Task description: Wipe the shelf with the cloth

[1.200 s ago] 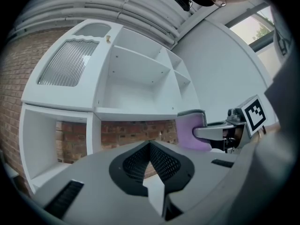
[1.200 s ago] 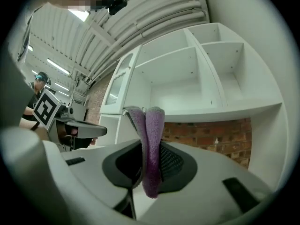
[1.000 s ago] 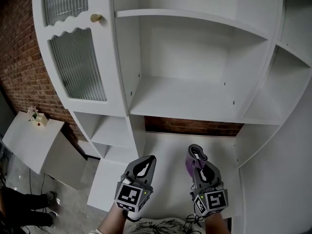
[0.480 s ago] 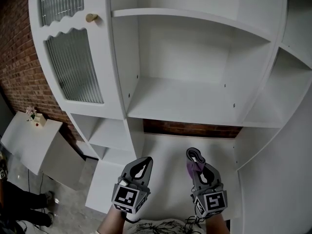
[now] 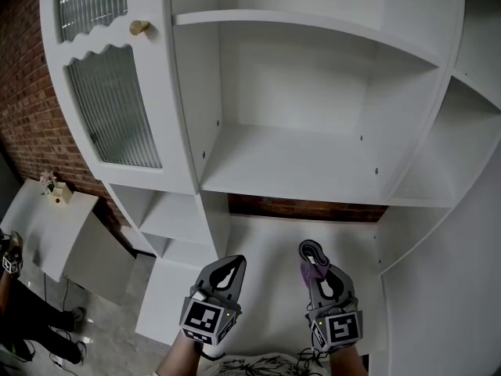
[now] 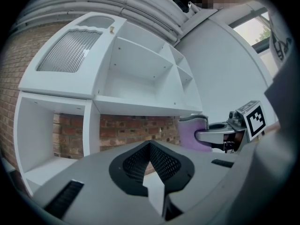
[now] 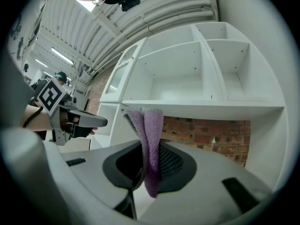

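The right gripper [image 5: 313, 254] was clenched on a purple cloth [image 7: 151, 139]. The cloth was folded into a narrow strip and pinched between the jaws. Its long axis ran along the jaws. One end stood out past the jaw tips, pointing toward the white shelf unit [image 5: 196, 116], and the other end hung down between the jaws in the right gripper view.

The left gripper [image 5: 225, 268] was held just beside the right one at about the same height. Its jaws were pressed together with nothing between them.

Both grippers were low in the head view, in front of the lower compartment [image 5: 305, 241], which had a brick back wall [image 5: 309, 207]. The wide open shelf [image 5: 297, 171] lay above and ahead of them — the cloth was apart from its surface. The cloth also touched no other part of the unit that could be seen.

To the left of the open shelf was a cabinet door with ribbed glass [image 5: 113, 104] and a round knob [image 5: 138, 27] — the door was closed.
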`<control>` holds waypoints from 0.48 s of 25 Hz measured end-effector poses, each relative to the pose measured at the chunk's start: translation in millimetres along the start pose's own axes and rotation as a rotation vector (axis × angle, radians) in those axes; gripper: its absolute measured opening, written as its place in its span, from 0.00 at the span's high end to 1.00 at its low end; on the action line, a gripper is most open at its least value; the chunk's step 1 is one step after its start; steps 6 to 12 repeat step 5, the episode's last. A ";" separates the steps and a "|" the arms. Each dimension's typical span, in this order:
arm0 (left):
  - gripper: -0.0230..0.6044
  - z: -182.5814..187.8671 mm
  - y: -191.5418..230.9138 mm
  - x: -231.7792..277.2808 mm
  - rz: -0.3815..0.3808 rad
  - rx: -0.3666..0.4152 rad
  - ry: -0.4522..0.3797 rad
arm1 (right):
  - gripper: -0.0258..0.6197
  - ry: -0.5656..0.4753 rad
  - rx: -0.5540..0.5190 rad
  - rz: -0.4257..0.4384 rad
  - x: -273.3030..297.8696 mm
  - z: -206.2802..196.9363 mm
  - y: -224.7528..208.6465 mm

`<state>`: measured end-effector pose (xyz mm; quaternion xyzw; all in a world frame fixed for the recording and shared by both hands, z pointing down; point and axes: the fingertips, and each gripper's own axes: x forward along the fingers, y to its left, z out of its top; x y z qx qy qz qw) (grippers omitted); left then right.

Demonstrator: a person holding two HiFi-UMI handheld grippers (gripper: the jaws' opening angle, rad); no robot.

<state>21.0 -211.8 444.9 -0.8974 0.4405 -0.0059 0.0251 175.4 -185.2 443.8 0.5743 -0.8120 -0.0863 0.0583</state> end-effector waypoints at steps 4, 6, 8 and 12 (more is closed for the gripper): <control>0.94 -1.9 -2.0 2.4 -0.008 -0.005 0.002 | 0.85 0.013 0.021 0.009 4.0 -3.6 -0.2; 0.94 -2.2 -2.4 2.8 -0.009 -0.007 0.002 | 0.85 0.017 0.024 0.011 5.0 -4.6 -0.1; 0.94 -2.2 -2.4 2.8 -0.009 -0.007 0.002 | 0.85 0.017 0.024 0.011 5.0 -4.6 -0.1; 0.94 -2.2 -2.4 2.8 -0.009 -0.007 0.002 | 0.85 0.017 0.024 0.011 5.0 -4.6 -0.1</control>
